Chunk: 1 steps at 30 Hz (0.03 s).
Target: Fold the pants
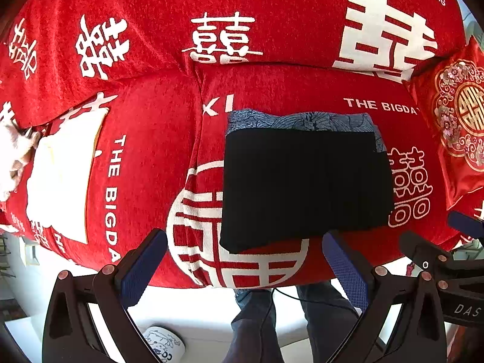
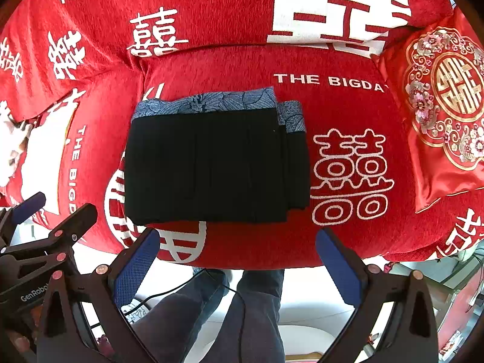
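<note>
Nearest each camera, the left gripper (image 1: pixel 244 267) and the right gripper (image 2: pixel 237 267) hang side by side off the front edge of the sofa seat (image 2: pixel 348 103), each with its two blue-padded fingers spread wide apart and nothing between them. Below and behind the fingers, the person's legs (image 2: pixel 257 311) in dark trousers stand on a pale floor, with a thin black cable running across them. Just ahead of both claws, the pants (image 2: pixel 211 166) lie folded into a compact black rectangle flat on the red seat cover (the cover is printed with white double-happiness characters and the words "THE BIGDAY"); the near edge of the fold sits just beyond the fingertips without touching them. Along the far edge of the fold, a blue patterned band (image 2: pixel 211 103) shows. Further ahead rises the red backrest (image 2: pixel 211 9). To the far right of the claws, an embroidered red cushion (image 2: pixel 441 103) leans at the seat's end.
</note>
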{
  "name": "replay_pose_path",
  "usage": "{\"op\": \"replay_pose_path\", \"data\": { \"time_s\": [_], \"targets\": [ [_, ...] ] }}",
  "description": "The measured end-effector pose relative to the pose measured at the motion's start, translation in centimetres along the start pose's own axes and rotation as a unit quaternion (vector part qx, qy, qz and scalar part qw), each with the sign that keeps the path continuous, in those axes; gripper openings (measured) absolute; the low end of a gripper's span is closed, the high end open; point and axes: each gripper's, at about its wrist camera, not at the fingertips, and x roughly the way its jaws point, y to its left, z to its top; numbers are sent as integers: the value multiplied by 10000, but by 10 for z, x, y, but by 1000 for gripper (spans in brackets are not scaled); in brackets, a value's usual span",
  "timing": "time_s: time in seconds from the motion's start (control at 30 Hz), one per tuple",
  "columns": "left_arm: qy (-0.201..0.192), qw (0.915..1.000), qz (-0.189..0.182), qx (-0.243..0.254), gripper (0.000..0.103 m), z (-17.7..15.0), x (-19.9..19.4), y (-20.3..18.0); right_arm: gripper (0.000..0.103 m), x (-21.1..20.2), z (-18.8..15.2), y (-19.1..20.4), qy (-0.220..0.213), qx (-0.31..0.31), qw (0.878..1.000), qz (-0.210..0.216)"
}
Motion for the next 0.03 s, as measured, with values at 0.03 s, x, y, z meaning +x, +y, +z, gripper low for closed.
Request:
{"op": "replay_pose_path", "data": {
  "time_s": [0.03],
  "targets": [
    [8,10000,11,8,103,0,0,0,103,0,0,0,1,1,10000,-5]
  ]
}}
